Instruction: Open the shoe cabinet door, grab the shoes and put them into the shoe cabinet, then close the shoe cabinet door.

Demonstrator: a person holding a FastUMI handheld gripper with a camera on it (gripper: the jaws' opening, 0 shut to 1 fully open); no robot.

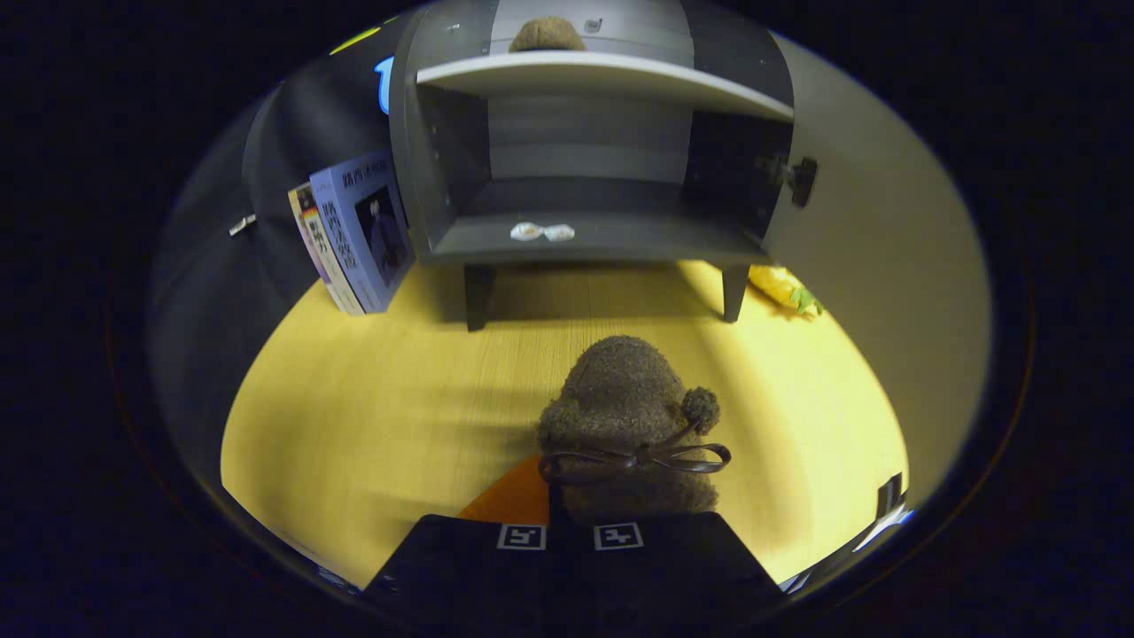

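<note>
Gripper view. The gripper (pixel 569 518) had its jaws drawn close together, and the brown fuzzy shoe (pixel 625 425) sat between and just ahead of them, heel end at the jaws and rounded toe pointing away. The shoe appeared to be clamped by its ankle end; the actual contact surfaces were hidden behind the shoe's cuff, so this grip was a judgement from the narrow jaw gap and the shoe's position. A dark bow (pixel 638 458) and a pompom (pixel 700 406) marked the shoe's near end.

Landmark: the shoe cabinet (pixel 589 159), dark grey, standing on short legs on the yellow bench (pixel 354 416). Its door was open, swung to the right side of the cabinet. The shoe lay directly in front of the cabinet, well apart from it, with bare bench between. The shoe's long axis ran straight toward the cabinet opening, so toe-first entry looked feasible without turning.

The lower compartment held only a small pale packet (pixel 542 232) near its front lip. A second brown shoe (pixel 547 35) sat on the pale shelf (pixel 602 75) above. Books (pixel 354 230) leaned against the cabinet's left side. A yellow-green object (pixel 784 288) lay by the right rear leg.

Judgement: transport stage; a forward carry and a lift over the front lip came next.
</note>
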